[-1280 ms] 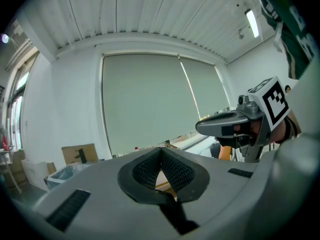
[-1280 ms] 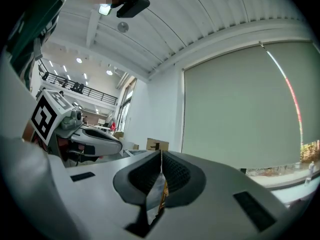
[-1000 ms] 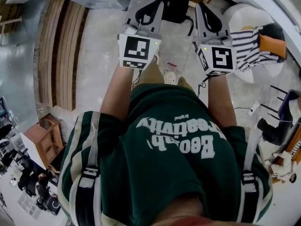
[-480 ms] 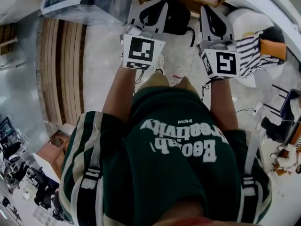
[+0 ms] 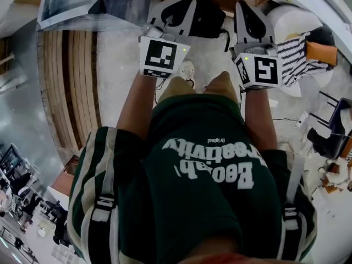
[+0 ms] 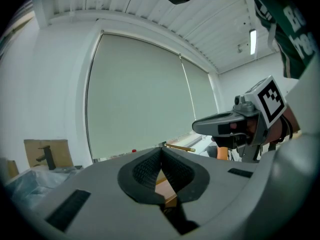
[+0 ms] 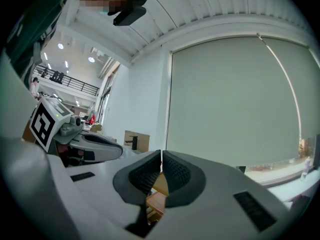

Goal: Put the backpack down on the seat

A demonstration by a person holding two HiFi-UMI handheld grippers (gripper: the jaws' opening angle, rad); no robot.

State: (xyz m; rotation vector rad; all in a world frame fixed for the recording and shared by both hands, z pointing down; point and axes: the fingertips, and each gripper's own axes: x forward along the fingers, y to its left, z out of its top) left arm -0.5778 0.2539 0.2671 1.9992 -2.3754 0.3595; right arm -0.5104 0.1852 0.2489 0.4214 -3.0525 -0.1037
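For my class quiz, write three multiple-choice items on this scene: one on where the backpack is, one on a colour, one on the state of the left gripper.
1. Where is the backpack?
A. on the person's back
B. ahead, between the left gripper and the right gripper
C. on a shelf

2. What colour is the shirt?
A. red
B. green
C. yellow

3. How do the left gripper's jaws stand?
A. wide apart
B. round a bottle
C. together

Key: B, the head view shows it black between them; B, the shirt is dark green; C, the pads meet in the left gripper view.
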